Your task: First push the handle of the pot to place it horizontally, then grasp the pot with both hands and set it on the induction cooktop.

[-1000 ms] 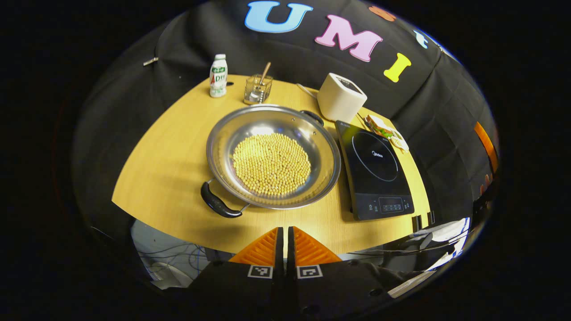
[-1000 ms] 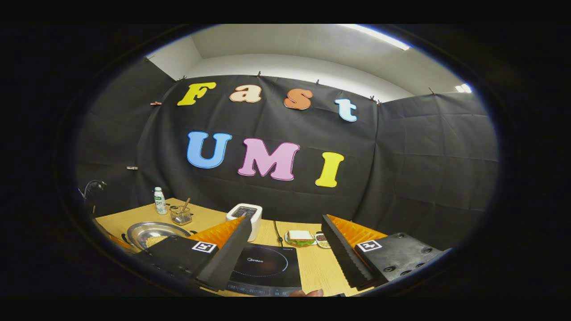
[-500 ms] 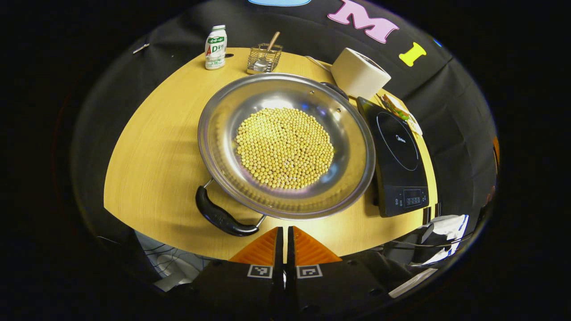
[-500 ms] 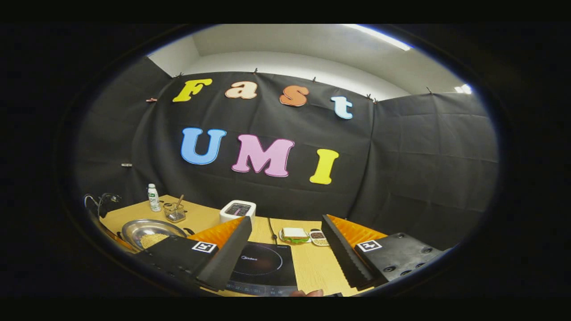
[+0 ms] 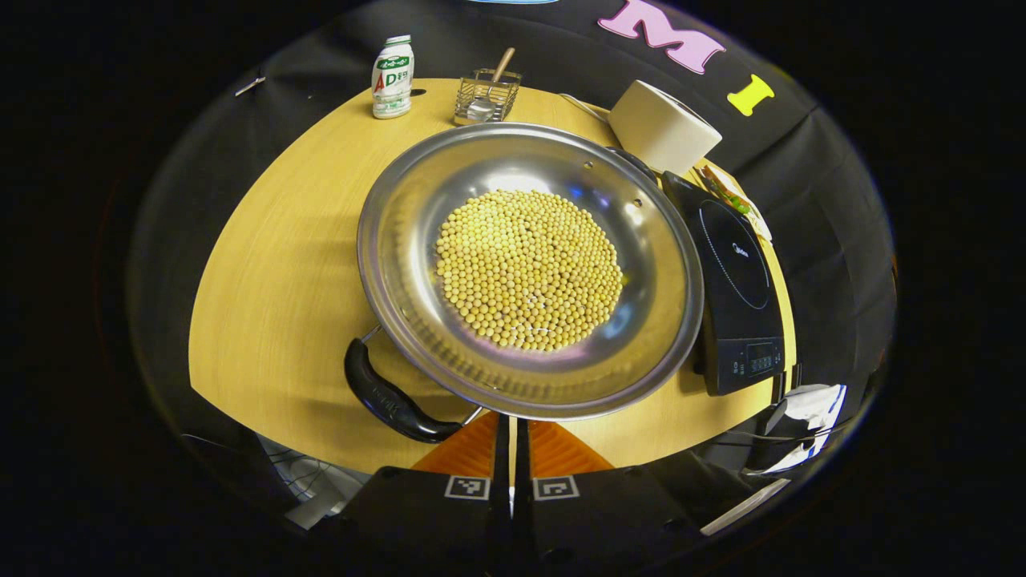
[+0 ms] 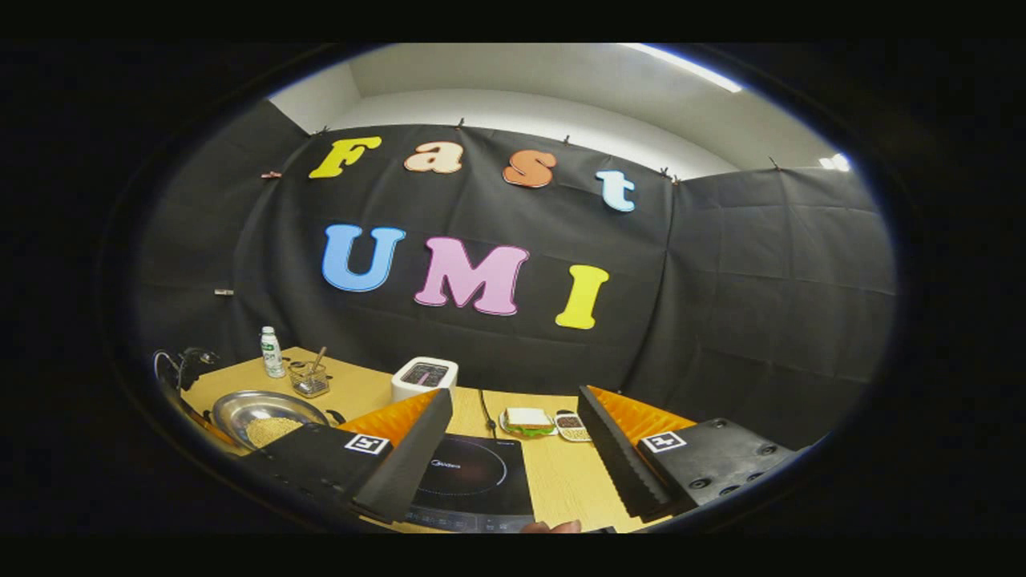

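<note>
Left hand-held gripper point(image 5: 510, 437) — fingers pressed together — sits just below pot point(image 5: 529, 268) rim.

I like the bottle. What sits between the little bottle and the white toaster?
A small wire basket holding a spoon stands between the bottle and the toaster, seen in the left gripper view.

Lighting is pretty uneven. In the left gripper view the table point(image 5: 264, 264) is warm and bright, lit from above, with white glare spots on the far inside of the pot point(image 5: 417, 208), which throws a soft shadow onto the wood at its near left. Heavy fisheye bending: the table edges curve hard and everything toward the rim goes dark. The right gripper view is softer and a bit blurry overall, with a bright ceiling light strip point(image 6: 681, 66) at the top right and the cloth walls staying dim.
</note>
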Motion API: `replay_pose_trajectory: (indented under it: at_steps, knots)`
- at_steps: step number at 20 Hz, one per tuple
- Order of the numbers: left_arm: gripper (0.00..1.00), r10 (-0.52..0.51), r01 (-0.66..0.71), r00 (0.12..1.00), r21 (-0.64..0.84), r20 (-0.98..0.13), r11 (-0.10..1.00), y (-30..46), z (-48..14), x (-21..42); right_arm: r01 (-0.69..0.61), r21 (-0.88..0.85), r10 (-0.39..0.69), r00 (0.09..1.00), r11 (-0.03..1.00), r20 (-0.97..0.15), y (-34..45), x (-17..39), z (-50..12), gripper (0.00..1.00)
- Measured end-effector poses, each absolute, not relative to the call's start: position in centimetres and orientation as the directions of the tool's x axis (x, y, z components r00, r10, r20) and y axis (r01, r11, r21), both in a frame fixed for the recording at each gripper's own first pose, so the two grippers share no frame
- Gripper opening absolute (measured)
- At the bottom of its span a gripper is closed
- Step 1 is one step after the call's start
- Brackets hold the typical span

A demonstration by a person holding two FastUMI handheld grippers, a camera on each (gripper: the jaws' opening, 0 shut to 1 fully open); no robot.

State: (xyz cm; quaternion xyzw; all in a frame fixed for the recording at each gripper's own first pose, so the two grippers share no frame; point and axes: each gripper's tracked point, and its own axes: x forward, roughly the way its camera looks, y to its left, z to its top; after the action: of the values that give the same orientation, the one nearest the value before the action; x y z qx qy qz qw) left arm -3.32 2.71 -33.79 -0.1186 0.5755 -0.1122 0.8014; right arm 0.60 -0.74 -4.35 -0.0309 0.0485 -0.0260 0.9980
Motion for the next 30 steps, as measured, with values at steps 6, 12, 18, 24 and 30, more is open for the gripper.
replay_pose_trajectory:
  at_steps: [6,12,18,24,30]
  knots:
    - [0.05,-0.230,0.031,0.318,-0.232,-0.920,0.972,7.5,-35.3,-1.7,0.042,-0.067,-0.049,0.994,0.997,-0.098,-0.6,1.0,-4.5,0.96]
    - [0.05,-0.197,-0.033,0.334,-0.220,-0.922,0.975,10.7,-35.8,0.1,0.040,-0.079,-0.049,0.993,0.996,-0.108,-0.5,0.8,-4.7,0.96]
    - [0.05,-0.163,-0.124,0.362,-0.220,-0.918,0.967,13.9,-36.2,3.8,0.041,-0.087,-0.050,0.992,0.995,-0.114,-0.5,0.6,-4.8,0.96]
    - [0.05,-0.143,-0.199,0.394,-0.236,-0.908,0.951,16.1,-36.3,6.7,0.051,-0.085,-0.061,0.990,0.995,-0.126,-0.6,0.4,-4.9,0.97]
    - [0.05,-0.129,-0.229,0.410,-0.238,-0.903,0.944,16.8,-36.6,9.8,0.045,-0.109,-0.060,0.989,0.993,-0.137,-0.3,0.5,-5.1,0.96]
